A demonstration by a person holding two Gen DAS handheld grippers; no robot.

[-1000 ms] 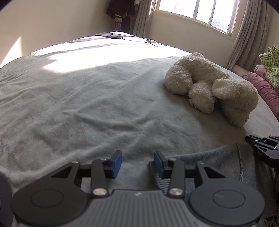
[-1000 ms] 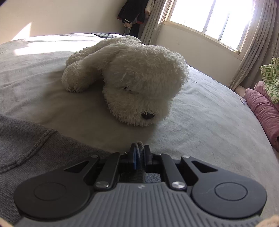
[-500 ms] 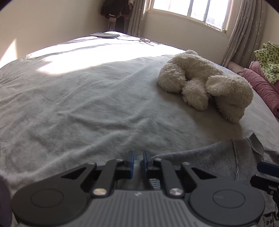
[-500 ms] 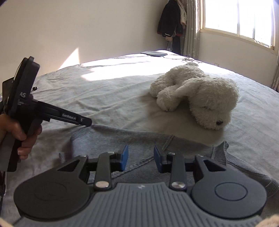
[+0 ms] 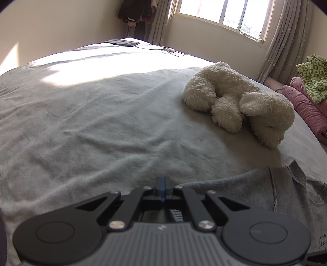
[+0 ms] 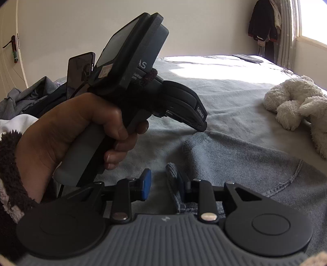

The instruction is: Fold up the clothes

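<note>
Fold barely begun. Grey sweater (image 6: 245,163) lies mostly flat on bed (image 5: 102,122), spread ahead and right of both claws. Left claw (image 5: 162,184) pressed together at sweater edge; whether cloth is pinched, cannot tell. Right claw (image 6: 163,182) apart, ribbed hem at its right finger. Folds all remain.

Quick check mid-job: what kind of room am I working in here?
Most likely a bedroom in a home: the work surface is a bed with a grey cover, a white plush dog lies on it, and a curtained window sits behind.
</note>
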